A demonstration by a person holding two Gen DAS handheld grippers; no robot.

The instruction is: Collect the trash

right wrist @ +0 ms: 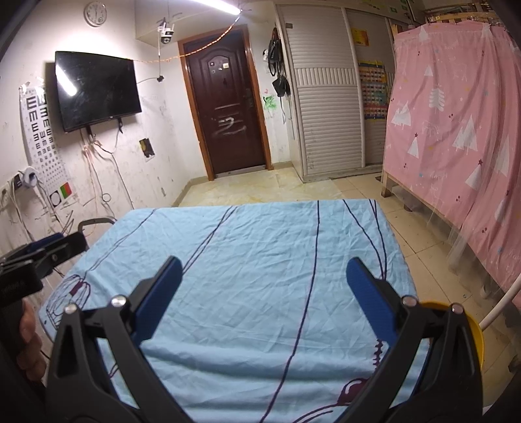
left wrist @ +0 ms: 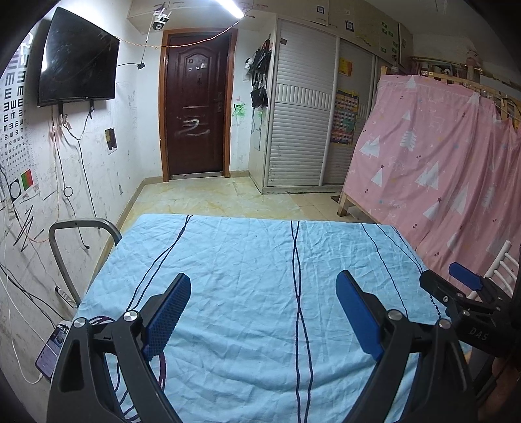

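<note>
Above wrinkled light-blue tablecloth (left wrist: 247, 260): left gripper (left wrist: 263, 312) and right gripper (right wrist: 260, 293), both wide open, both holding nothing. At right table edge, yellow bin (right wrist: 473, 328). No trash visible.

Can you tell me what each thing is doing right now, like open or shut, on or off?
Left gripper with blue pads: open, holding nothing.
Right gripper with blue pads: open, holding nothing.
Dark brown wooden door: shut.
Black wall-mounted TV: off, screen dark.
White slatted wardrobe doors: shut.
Pink tree-print curtain: drawn closed.
Long ceiling light tube: on.
Smartphone at the table's left edge: screen lit, cable plugged in.
Light blue wrinkled tablecloth: spread flat.
</note>
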